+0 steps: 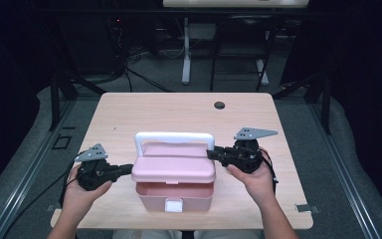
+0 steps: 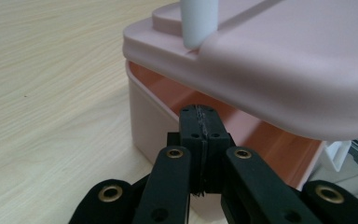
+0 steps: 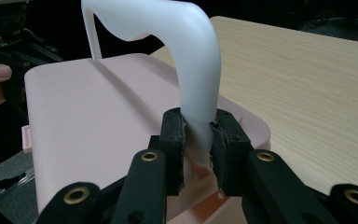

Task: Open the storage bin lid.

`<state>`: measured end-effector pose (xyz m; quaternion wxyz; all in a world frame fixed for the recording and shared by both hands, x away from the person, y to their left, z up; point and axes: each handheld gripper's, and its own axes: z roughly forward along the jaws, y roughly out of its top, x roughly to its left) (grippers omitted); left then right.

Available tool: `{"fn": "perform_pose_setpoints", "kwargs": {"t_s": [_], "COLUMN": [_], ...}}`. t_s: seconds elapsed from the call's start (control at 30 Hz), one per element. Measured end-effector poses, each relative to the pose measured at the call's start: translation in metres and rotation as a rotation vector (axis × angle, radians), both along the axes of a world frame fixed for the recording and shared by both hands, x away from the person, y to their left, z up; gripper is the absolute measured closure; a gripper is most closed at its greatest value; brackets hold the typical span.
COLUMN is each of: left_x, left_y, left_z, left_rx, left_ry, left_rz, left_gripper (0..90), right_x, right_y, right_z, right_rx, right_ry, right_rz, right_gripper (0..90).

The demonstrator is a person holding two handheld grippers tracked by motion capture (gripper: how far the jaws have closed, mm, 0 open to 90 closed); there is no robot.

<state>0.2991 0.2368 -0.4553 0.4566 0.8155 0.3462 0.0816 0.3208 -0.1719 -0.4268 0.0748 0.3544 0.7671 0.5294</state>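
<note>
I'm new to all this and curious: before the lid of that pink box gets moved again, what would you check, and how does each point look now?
1. Right tool clamped on white handle: ok.
2. Left tool shut, nothing between its pads: ok.
3. Left tool's tips under the lid, at the box opening: ok.
4. Lid raised off the box at the front: ok.
5. Box sits fully on the table: ok.
6. White latch free: cannot tell.

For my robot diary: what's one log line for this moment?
right gripper: shut on white handle | left gripper: shut, under pink lid | box: lid raised
</note>
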Motion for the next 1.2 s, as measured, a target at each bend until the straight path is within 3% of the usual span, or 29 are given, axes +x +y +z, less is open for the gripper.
{"fn": "perform_pose_setpoints", "kwargs": {"t_s": [0.53, 1.2], "left_x": [-0.006, -0.017], "left_y": [-0.026, -0.03], "left_z": [-0.006, 0.002], "left_rx": [0.01, 0.014], "left_ry": [0.021, -0.003], "left_rz": [-0.091, -0.133], "left_gripper": [90.0, 90.0], "right_x": [0.0, 0.001], "right_y": [0.0, -0.001], "right_z": [0.0, -0.002], "right_rx": [-0.001, 0.007], "right_ry": [-0.002, 0.001], "right_rz": [-0.001, -0.001], "right_gripper": [75.0, 74.8]}}
